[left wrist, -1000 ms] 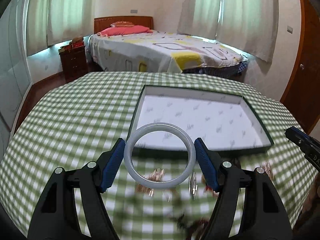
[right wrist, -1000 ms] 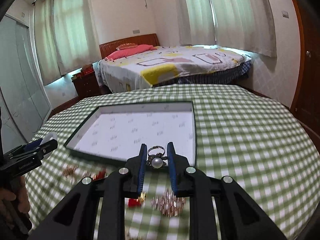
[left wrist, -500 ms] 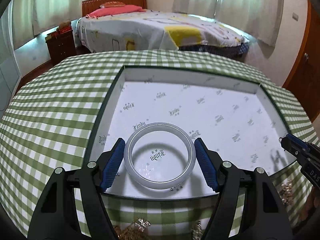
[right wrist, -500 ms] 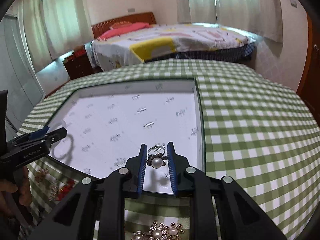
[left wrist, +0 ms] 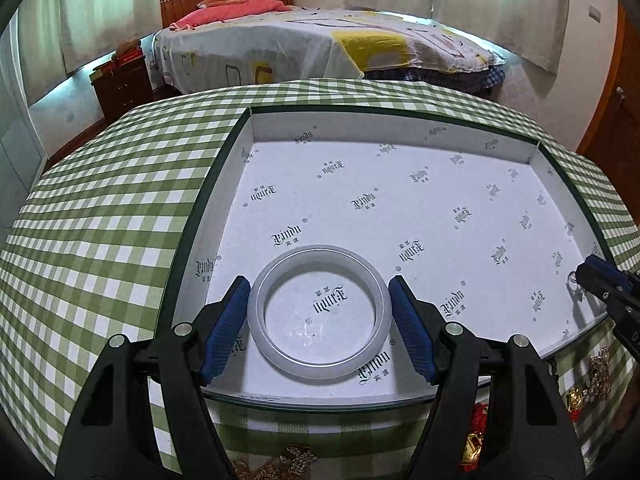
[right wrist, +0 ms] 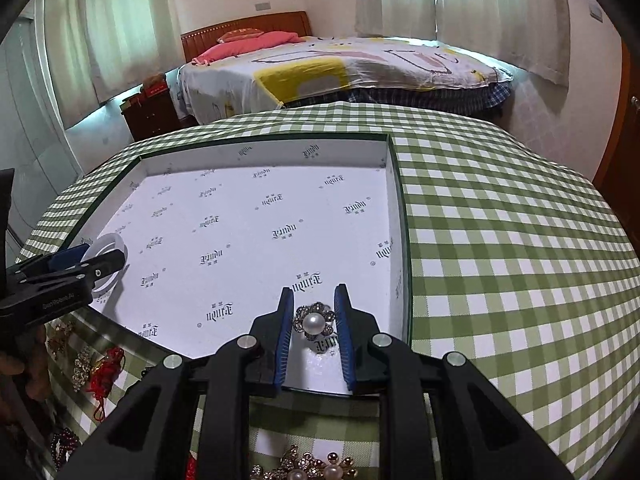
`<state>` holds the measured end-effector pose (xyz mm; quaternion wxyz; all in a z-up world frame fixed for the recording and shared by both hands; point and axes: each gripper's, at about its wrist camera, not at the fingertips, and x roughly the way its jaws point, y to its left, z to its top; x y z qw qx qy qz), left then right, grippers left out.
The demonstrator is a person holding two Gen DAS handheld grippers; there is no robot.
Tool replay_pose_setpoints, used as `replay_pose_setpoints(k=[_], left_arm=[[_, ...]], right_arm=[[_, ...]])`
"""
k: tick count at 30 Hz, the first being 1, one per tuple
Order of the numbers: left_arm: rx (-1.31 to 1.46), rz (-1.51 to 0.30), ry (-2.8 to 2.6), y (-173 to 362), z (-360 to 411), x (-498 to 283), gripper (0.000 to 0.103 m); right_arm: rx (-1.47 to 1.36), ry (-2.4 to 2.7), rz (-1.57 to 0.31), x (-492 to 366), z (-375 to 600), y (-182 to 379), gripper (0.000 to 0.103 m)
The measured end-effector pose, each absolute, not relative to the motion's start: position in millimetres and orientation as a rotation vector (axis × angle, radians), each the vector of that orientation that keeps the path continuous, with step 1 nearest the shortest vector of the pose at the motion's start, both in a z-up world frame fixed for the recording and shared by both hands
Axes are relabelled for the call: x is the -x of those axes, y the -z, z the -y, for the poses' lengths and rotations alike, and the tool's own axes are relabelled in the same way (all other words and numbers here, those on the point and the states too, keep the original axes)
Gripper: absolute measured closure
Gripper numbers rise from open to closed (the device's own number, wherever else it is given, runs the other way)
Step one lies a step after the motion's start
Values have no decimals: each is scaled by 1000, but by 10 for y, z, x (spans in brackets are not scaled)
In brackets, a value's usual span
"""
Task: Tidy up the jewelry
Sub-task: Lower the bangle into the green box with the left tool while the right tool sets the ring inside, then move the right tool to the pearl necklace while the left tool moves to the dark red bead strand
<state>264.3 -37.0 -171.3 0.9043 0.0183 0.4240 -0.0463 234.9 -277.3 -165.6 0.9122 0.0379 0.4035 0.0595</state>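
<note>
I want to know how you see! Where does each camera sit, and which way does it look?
Left wrist view: sits on the left gripper, looking along its blue-padded fingers at the pale round bangle in the white-lined shallow box.
Right wrist view: sits on the right gripper, looking along its fingers at the pearl flower ring in that box.
Both views show the box, the green checked tablecloth and the other gripper.

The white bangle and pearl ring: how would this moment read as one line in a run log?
left gripper: open around white bangle | right gripper: open around pearl ring | both pieces in tray
</note>
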Motion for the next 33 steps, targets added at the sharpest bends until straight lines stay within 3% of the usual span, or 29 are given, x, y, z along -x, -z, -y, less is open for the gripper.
replay_pose_setpoints(k=[5, 9, 20, 33], left_arm=[[-48, -880, 91, 1718, 379, -2652, 33], [-52, -876, 86, 1714, 396, -2647, 28], [-59, -738, 74, 1311, 392, -2185, 20], [-40, -622, 37, 1125, 213, -1109, 20]], right_arm=[[-80, -148, -824, -2321, 2757, 1642, 69], [-56, -153, -802, -2260, 2705, 1605, 51], [-77, -148, -739, -1829, 2702, 1368, 47], [-62, -208, -743, -977, 2512, 1494, 45]])
